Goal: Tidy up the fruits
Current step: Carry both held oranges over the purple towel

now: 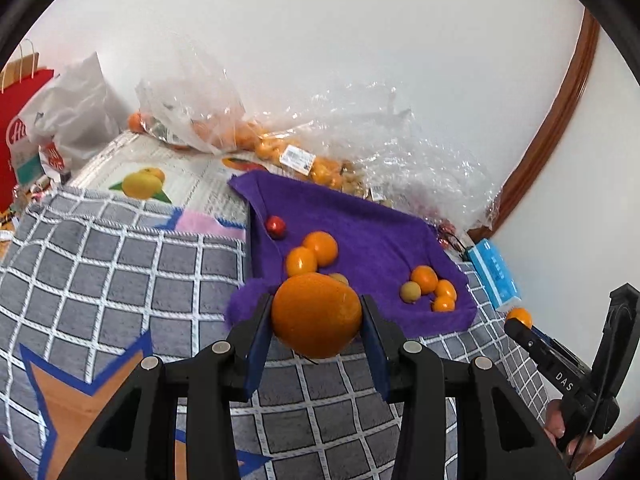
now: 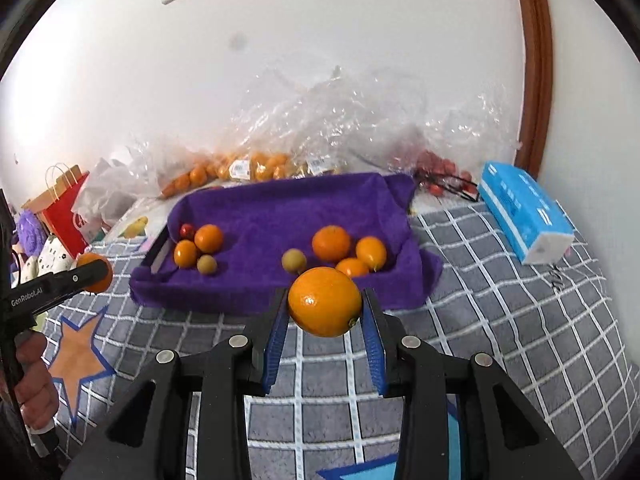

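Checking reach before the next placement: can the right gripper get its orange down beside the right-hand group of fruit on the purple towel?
Probably yes. The right gripper is shut on an orange just in front of the purple towel, and nothing stands between it and the right-hand group; bare towel lies around the group.

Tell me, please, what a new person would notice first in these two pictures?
First, each pair of tongs grips a round orange fruit: the left tongs hold a large one, the right tongs a smaller one. Behind them lies a purple fluffy towel-lined tray with two small fruit clusters, on a grey checked blanket.
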The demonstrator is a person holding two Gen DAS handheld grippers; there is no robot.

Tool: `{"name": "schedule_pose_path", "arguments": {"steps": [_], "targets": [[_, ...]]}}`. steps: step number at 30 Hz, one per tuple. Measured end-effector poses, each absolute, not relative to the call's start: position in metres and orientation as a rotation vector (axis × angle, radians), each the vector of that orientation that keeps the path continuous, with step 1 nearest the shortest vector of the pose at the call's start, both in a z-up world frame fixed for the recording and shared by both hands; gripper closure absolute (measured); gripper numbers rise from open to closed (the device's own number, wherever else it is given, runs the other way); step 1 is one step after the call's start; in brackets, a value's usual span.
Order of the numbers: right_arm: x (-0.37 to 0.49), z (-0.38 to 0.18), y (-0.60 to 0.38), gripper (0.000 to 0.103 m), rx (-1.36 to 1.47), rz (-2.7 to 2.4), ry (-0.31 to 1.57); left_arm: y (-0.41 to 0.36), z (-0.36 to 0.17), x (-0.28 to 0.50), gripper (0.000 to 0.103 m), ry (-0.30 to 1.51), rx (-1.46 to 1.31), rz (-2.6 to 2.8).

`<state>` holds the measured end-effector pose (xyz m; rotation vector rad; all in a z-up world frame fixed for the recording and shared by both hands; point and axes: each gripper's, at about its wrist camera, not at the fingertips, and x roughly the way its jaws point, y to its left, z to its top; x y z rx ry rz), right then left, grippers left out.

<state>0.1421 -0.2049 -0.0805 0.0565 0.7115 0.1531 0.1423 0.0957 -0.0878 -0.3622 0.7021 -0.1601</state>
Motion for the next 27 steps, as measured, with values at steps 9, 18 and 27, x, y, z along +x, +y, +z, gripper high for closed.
{"name": "schedule_pose_path", "arguments": {"steps": [9,18,27], "targets": [[0.178,-0.072,-0.208,0.067,0.046,0.133,0.682,0.085,-0.083,0.181,0.063,0.706,-0.370,-0.173],[0.235,-0.068,-0.214,0.067,0.042,0.129,0.680,0.052,-0.089,0.234,0.063,0.732,-0.367,-0.232],[0.277,-0.104,-0.216,0.067,0.038,0.153,0.718,0.032,-0.117,0.253,0.063,0.760,-0.349,-0.283]]}}
